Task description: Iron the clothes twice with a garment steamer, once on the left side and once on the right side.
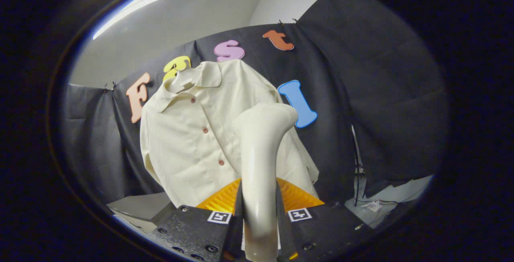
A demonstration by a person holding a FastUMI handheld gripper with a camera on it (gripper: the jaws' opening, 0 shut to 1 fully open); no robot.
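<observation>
The claw [260,213] is clamped on the cream plastic garment steamer [261,153], whose head sits near the hanging cream button-front shirt [188,141]; the smooth handle could twist, dragging fabric.

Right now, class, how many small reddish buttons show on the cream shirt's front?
3, running down the cream shirt: below the collar, mid-chest, lower. The white steamer, held by the gripper, may hide more.

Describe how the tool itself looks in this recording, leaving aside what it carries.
The tool has two dark, matte, speckled blocks side by side, each fixed with round screws and carrying a small square black-and-white marker tag near its inner corner. Ribbed orange plastic parts fan out behind the blocks. No cable on the tool can be made out.
</observation>
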